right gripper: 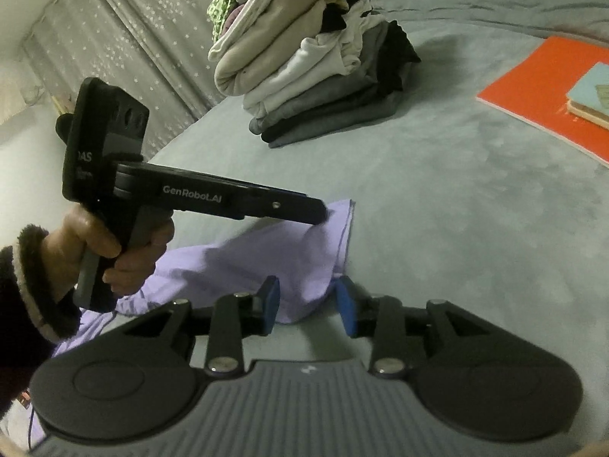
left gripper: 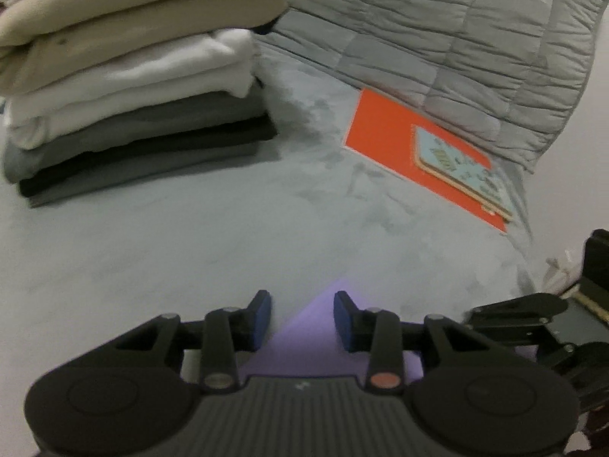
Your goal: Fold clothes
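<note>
**Lavender cloth under both grippers, neither gripping**

Lavender garment point(right gripper: 266, 262) lies crumpled on the grey bed point(right gripper: 456, 236), long axis running lower-left to upper-right. Right gripper point(right gripper: 308, 304) is nearer: jaws apart, cloth edge between them, unpinched. Left gripper point(left gripper: 302, 320) jaws apart, empty, over its corner. Folded stack point(right gripper: 323, 87) and orange book point(right gripper: 540, 103) sit well clear.

A bedroom — bed point(right gripper: 437, 198), quilt point(left gripper: 456, 38), folded clothes stack point(right gripper: 323, 87).

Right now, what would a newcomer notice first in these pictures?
A tall stack of folded clothes stands at the back of the grey bed. A lilac cloth lies in front, under both open grippers. To the right lies an orange book with a smaller book on it.
</note>
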The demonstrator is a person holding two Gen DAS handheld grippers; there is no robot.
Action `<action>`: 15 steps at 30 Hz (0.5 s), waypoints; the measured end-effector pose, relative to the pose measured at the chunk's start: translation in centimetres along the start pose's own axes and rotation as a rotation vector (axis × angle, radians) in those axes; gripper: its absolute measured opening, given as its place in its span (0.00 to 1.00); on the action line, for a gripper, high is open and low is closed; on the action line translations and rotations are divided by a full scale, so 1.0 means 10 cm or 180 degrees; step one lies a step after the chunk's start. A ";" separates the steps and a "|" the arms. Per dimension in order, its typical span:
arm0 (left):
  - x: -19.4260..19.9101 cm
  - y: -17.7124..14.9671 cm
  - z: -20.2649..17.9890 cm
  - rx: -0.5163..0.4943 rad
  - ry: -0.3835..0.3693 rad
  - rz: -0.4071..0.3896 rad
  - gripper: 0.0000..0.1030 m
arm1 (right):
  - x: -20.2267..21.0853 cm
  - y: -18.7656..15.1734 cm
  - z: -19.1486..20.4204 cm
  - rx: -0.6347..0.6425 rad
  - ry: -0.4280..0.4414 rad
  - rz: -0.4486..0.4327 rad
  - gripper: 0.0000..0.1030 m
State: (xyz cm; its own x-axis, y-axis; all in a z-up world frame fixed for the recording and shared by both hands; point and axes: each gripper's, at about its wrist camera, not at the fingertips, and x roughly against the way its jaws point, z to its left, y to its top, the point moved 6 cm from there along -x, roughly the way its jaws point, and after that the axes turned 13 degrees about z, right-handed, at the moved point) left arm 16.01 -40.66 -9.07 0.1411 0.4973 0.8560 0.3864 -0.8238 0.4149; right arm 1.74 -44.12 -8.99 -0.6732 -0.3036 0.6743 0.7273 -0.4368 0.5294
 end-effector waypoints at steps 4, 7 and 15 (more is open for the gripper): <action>-0.04 0.01 -0.06 -0.0045 -0.0064 0.0028 0.07 | -0.03 0.03 -0.01 0.0011 -0.0043 0.0004 0.21; -0.07 -0.02 -0.14 -0.0084 -0.0026 -0.0014 0.01 | -0.03 0.04 -0.03 0.0016 -0.0082 0.0013 0.09; 0.29 0.14 -0.02 0.0143 0.0604 -0.0865 0.00 | -0.05 0.43 0.05 0.0190 -0.0189 -0.0108 0.02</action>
State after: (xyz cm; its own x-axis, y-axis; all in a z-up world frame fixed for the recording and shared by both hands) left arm 16.80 -40.40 -5.99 -0.1434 0.6342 0.7598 0.4271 -0.6529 0.6255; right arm 5.21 -45.43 -6.81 -0.6897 -0.2380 0.6838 0.7120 -0.3943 0.5810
